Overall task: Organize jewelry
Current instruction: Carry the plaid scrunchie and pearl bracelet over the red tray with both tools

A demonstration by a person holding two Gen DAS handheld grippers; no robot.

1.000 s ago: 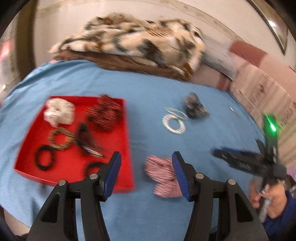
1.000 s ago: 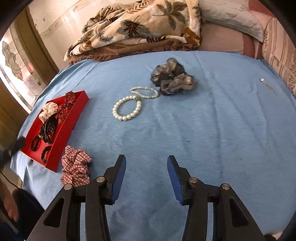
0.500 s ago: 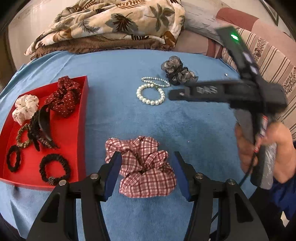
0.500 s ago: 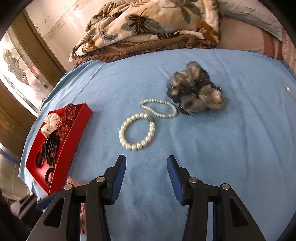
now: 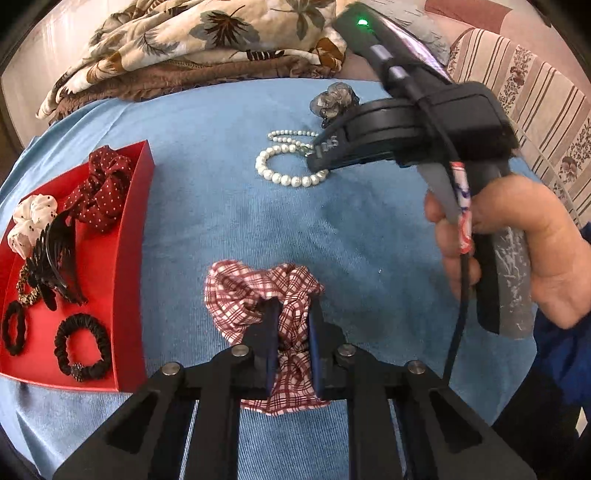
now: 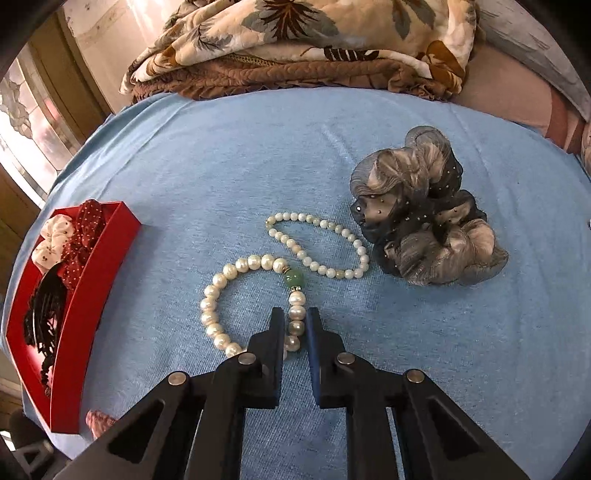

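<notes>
Blue cloth covers the bed [image 6: 406, 369], with a folded leaf-print blanket [image 6: 295, 33] at its far end. Furthest left of the large pearl bracelet [image 6: 218, 295] sits a shallow red cardboard tray [image 5: 125, 258] holding a white dotted scrunchie [image 5: 29, 218], a dark red polka-dot scrunchie [image 5: 99, 192], a black claw hair clip [image 5: 55, 258] and black elastic hair ties [image 5: 81, 347]. Between tray and bracelet, nearer the camera, lies a red-and-white checked fabric scrunchie [image 5: 255, 295]; the left tongs [image 5: 291, 314] are closing, pads pressed on a bunched fold of it. On the bracelet itself the right tongs [image 6: 295, 321] are closing, pads pinching the pearl strand just below its green bead. Touching the bracelet's right side lies a smaller pearl bracelet [image 6: 317, 243], and just right of that a grey sheer organza scrunchie [image 6: 424, 221]. A hand [image 5: 517, 251] grips the right tool's handle.
</notes>
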